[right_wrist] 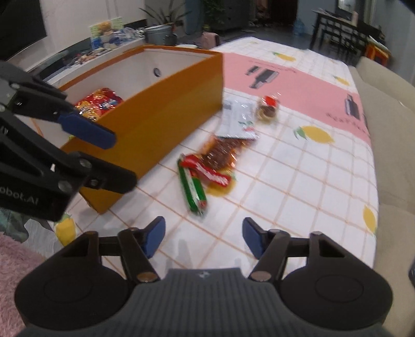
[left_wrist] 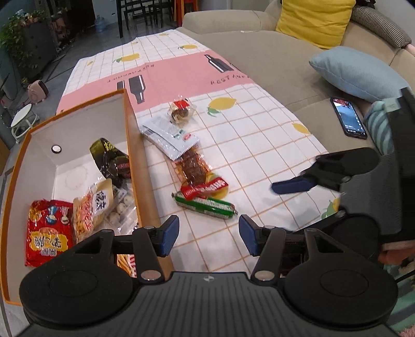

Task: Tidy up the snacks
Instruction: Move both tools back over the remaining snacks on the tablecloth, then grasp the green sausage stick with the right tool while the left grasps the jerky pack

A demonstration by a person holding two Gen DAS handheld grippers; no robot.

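Note:
An orange box [left_wrist: 131,124] [right_wrist: 166,114] with a white inside stands on the table and holds several snack packs, among them a red bag [left_wrist: 48,230] [right_wrist: 99,102]. Beside it on the cloth lie a green stick pack [left_wrist: 205,206] [right_wrist: 193,190], a red bar [left_wrist: 205,188] [right_wrist: 210,173], a brown jerky pack [left_wrist: 193,166] [right_wrist: 220,153], a white pouch [left_wrist: 171,134] [right_wrist: 238,118] and a small clear snack pack [left_wrist: 180,110] [right_wrist: 268,107]. My left gripper [left_wrist: 208,238] is open and empty just short of the green stick. My right gripper [right_wrist: 202,239] is open and empty, a little short of the green stick.
The table carries a lemon-print cloth with a pink band [left_wrist: 181,70] [right_wrist: 298,88]. A beige sofa [left_wrist: 272,57] runs along the far side with a blue cushion [left_wrist: 358,75], a yellow cushion [left_wrist: 315,20] and a phone [left_wrist: 348,116]. The other gripper's finger [left_wrist: 294,186] [right_wrist: 85,129] shows in each view.

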